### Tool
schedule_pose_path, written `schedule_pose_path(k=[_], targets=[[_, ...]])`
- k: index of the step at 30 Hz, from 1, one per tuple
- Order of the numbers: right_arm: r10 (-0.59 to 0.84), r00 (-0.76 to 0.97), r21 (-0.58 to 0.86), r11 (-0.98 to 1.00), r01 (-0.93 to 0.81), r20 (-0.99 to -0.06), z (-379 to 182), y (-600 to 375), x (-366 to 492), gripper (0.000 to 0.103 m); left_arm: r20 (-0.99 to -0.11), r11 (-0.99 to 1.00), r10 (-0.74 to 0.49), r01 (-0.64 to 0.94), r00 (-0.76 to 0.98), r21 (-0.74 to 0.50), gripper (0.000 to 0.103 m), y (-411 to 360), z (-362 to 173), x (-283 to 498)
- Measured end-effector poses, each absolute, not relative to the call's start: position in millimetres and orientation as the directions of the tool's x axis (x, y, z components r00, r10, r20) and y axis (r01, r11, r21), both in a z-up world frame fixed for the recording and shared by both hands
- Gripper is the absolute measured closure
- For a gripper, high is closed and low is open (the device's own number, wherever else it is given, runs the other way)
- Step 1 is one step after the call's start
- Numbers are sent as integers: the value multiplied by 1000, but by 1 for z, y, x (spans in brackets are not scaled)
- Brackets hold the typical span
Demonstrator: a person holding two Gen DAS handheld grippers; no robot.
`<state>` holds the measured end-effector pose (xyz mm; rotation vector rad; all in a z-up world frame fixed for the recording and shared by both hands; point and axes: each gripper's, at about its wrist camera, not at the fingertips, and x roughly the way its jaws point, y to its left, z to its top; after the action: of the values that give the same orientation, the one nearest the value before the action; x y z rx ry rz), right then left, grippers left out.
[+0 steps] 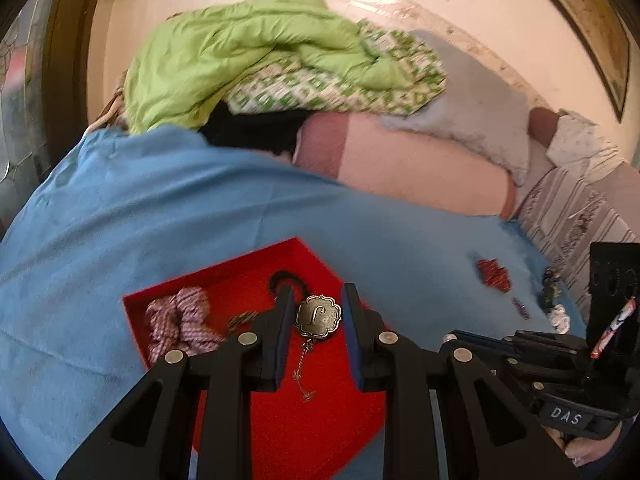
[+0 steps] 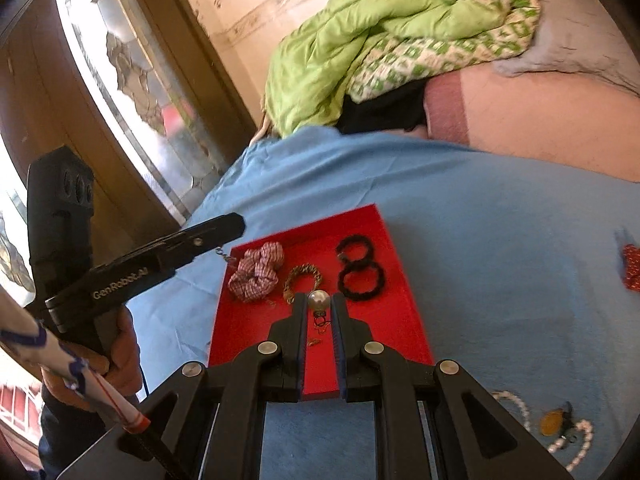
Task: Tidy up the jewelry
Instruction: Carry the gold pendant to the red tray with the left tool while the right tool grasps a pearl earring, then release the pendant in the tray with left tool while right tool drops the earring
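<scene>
A red tray (image 1: 240, 276) (image 2: 372, 320) lies on the blue bedsheet. In it are a checked scrunchie (image 2: 258, 268), a braided bracelet (image 2: 300, 276) and two black hair ties (image 2: 360, 272). My left gripper (image 1: 319, 300) (image 2: 240, 226) hangs over the tray, shut on a scalloped metal medallion (image 1: 319, 316) whose chain (image 1: 304, 376) dangles below. My right gripper (image 2: 319, 300) (image 1: 450, 338) is also above the tray, shut on a pearl-like ball pendant (image 2: 319, 301) with a thin chain hanging under it.
Loose pieces lie on the sheet to the right: a red patterned item (image 1: 494, 274) (image 2: 632, 266), a pearl string with an amber piece (image 2: 560, 424), and small trinkets (image 1: 552, 288). A green quilt (image 1: 240, 52) and pillows are heaped behind. A glazed door (image 2: 132, 92) stands at the left.
</scene>
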<state>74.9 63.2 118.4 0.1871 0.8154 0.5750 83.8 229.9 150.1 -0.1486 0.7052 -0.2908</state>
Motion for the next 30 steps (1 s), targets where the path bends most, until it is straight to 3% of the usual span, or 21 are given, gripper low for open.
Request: schedule_pose_path(k=[15,30], targets=[[522,422,382,845,-374,-742,57,112,127,91,-777,979,-203,114,595,-168,80,256,79,98],[509,357,420,857,-300,-783,26,124,159,90,-816,992,-122,95,565,-83,80,255,63,104]])
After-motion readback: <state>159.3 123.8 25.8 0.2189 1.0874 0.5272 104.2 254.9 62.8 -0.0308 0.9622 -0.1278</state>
